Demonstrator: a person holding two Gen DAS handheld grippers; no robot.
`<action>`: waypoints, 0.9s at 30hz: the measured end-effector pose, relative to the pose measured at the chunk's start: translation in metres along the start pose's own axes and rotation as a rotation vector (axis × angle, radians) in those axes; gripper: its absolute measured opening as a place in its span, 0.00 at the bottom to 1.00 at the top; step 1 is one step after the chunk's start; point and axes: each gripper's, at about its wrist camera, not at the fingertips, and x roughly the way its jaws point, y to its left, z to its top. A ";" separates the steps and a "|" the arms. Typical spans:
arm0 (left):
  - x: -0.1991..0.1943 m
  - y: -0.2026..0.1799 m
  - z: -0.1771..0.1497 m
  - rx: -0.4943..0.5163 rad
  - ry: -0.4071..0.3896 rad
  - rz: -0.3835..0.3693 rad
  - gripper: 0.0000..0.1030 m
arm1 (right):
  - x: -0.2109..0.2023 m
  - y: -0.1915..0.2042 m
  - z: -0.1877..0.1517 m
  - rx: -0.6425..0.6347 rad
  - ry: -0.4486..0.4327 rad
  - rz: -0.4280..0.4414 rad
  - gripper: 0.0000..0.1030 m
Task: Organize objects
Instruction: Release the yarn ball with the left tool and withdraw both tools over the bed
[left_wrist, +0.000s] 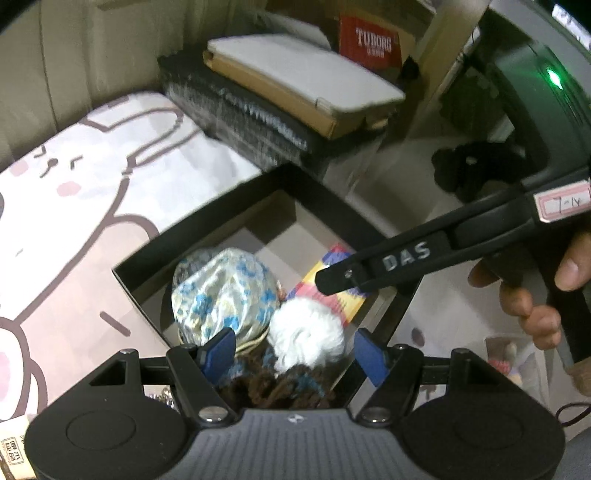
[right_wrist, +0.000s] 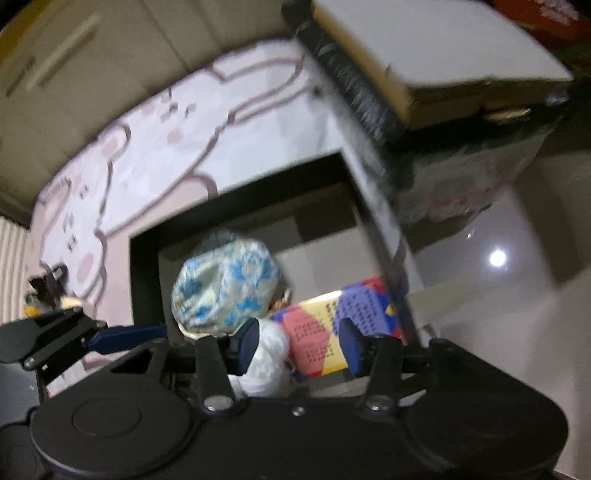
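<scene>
A black open box (left_wrist: 236, 206) (right_wrist: 147, 266) holds a blue-flowered silk pouch (left_wrist: 225, 291) (right_wrist: 225, 288), a white fluffy ball (left_wrist: 306, 332) (right_wrist: 269, 358), a colourful patterned carton (left_wrist: 347, 299) (right_wrist: 325, 332) and a brown and blue knit piece (left_wrist: 280, 380). My left gripper (left_wrist: 295, 352) hangs over the box's near side with its jaws apart. The knit piece lies below them, and the right pad stands clear of it. My right gripper (right_wrist: 298, 347) (left_wrist: 325, 280) reaches in from the right, held by a hand (left_wrist: 535, 306). It is open over the ball and carton, pads apart from both.
The box rests on a pink and white cartoon-print sheet (left_wrist: 92, 192) (right_wrist: 147, 147). Behind it rises a dark stack (left_wrist: 240, 110) topped by a flat cardboard package (left_wrist: 303, 81) (right_wrist: 443, 55). A red Tuborg carton (left_wrist: 373, 40) stands farther back. Glossy floor (right_wrist: 498, 258) lies to the right.
</scene>
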 end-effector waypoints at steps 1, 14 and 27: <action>-0.004 -0.001 0.001 -0.005 -0.015 0.002 0.69 | -0.006 -0.002 0.000 0.003 -0.026 0.003 0.49; -0.040 0.010 0.003 -0.111 -0.155 0.161 0.87 | -0.033 -0.005 -0.013 -0.109 -0.172 -0.093 0.84; -0.058 0.021 -0.007 -0.167 -0.193 0.275 1.00 | -0.054 -0.003 -0.030 -0.178 -0.281 -0.148 1.00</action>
